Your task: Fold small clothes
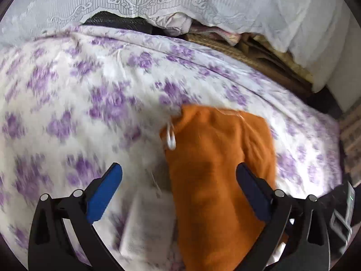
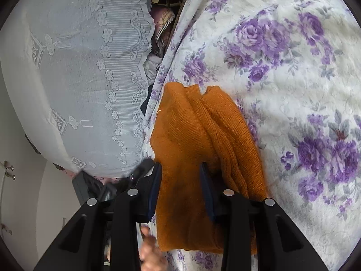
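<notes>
An orange knit garment (image 1: 216, 158) lies folded on a bedspread with purple flowers (image 1: 90, 90). A white plastic loop (image 1: 171, 136) sticks out at its upper left corner, and a white paper tag (image 1: 149, 221) lies beside its left edge. My left gripper (image 1: 178, 167) hovers above the garment's near part, jaws wide open and nothing between them. In the right wrist view the garment (image 2: 191, 131) shows several lengthwise folds. My right gripper (image 2: 180, 164) is low over its near end. The jaws stand partly apart with flat cloth between the pads, and neither pad pinches it.
A white lace cover (image 1: 180, 0) hangs over piled bedding and a woven mat (image 1: 225, 47) behind the bed. A hand (image 2: 149, 248) shows under the right gripper. A white cabinet door (image 2: 9, 169) stands at the far left. The bed's edge (image 1: 327, 117) drops off to the right.
</notes>
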{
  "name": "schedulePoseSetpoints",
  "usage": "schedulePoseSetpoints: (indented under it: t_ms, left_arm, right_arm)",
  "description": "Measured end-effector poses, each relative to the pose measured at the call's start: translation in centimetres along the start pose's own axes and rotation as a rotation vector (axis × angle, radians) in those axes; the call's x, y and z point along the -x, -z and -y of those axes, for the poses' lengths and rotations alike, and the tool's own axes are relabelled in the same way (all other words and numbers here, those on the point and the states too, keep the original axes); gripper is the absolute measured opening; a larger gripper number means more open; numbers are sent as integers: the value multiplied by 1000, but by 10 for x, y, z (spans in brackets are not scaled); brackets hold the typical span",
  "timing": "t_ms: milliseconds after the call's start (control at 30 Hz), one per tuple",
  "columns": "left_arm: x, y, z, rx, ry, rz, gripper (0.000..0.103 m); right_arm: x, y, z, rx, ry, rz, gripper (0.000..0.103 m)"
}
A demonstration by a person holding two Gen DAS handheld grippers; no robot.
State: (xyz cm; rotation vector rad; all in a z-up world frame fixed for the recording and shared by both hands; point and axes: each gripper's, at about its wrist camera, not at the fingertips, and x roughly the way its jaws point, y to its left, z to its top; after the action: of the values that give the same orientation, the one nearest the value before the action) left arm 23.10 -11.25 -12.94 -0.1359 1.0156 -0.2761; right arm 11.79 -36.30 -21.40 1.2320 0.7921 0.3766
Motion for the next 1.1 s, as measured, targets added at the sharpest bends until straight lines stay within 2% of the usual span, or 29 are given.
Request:
schedulePoseSetpoints:
  t_ms: [100,167,267,300,333,433,500,600,667,767,867,967,1033,1100]
  left_arm:
    - [-46,-5,7,-66,-50,-145,99]
    - [-49,-6,2,-40,-19,-122,99]
    - [-38,-1,3,-50,-39,-96,99]
    - [-28,3,2,-50,-35,-84,99]
    - [-20,7,0,-47,-17,-79,98]
    - [10,28,-5,-41,99,-57,98]
    - [26,50,-4,-74,154,-45,98]
    - [17,88,-3,-111,130,-72,99]
    - [21,107,2,-165,73,26,99]
    - [23,108,9,-139,26,24,99]
    - [27,112,4,-123,45,48,99]
    - [25,111,5,-121,45,57,99]
    - [27,112,5,-121,45,62,99]
    - [30,114,4,-122,46,63,99]
  right_arm:
    - [-3,-2,-2,-5,-4,0,35]
    - [0,0,1,-6,-9,1,35]
    - [2,0,3,-14,-14,-3,36]
    - [1,0,3,-11,-17,-6,40]
    - [1,1,1,-1,-20,-9,45]
    - [1,2,-6,22,-17,-8,51]
    - [4,4,-13,34,-2,-2,56]
    - [13,9,-31,81,3,21,66]
    - [16,13,-45,125,-18,17,67]
    - [13,19,-55,138,-60,-7,69]
    - [8,20,-59,138,-63,-10,71]
    - [2,13,-71,166,-120,-10,72]
    - [-8,6,-81,187,-129,-5,75]
    - [-29,-3,-81,174,-154,-39,77]
